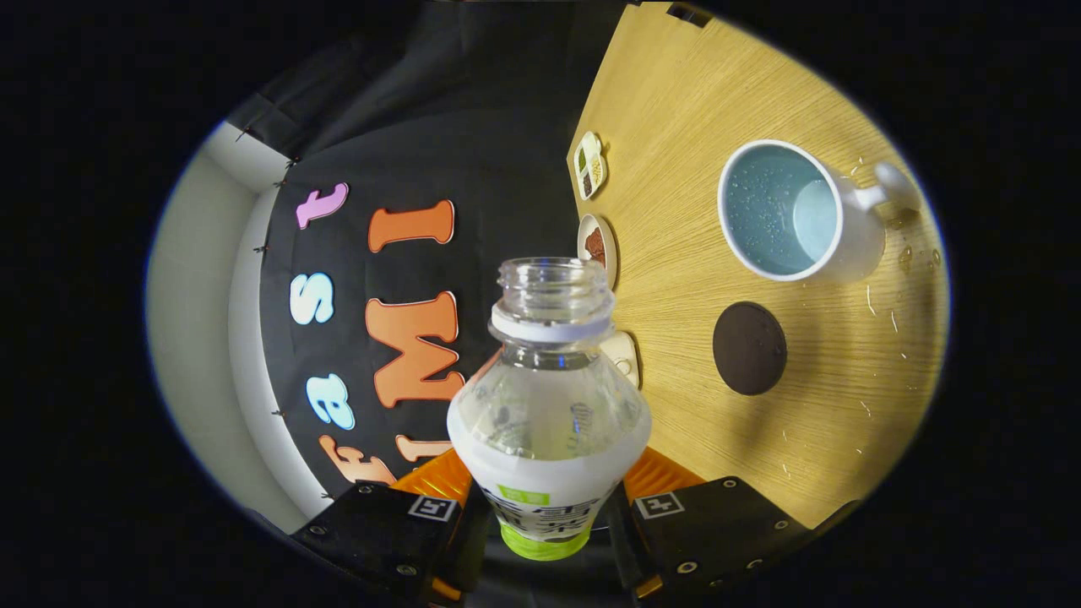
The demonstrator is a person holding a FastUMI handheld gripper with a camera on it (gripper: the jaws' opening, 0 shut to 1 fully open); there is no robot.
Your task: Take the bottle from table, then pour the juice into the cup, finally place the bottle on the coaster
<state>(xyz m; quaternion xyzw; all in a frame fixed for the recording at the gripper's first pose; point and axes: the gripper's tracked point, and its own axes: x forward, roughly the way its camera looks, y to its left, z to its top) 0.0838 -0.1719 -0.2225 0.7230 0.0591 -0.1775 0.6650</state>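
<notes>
A clear plastic bottle (547, 397) with a white label and no cap sits between my fingers, its open mouth pointing forward; it looks empty. My gripper (547, 515) is shut on the bottle's body. The view is rolled sideways, so the wooden table (676, 110) stands on its side beyond the bottle. A white mug (790, 211) with a pale blue inside and a handle stands on the table beyond the bottle, with drops on its inner wall. A round dark brown coaster (749, 348) lies on the table between the mug and my fingers.
Small flat coasters with pictures (590, 165), (598, 247) lie along the table's far edge by the black cloth wall, and another pale one (623, 356) peeks out behind the bottle's shoulder. Water drops are scattered on the wood near the mug's handle (908, 253).
</notes>
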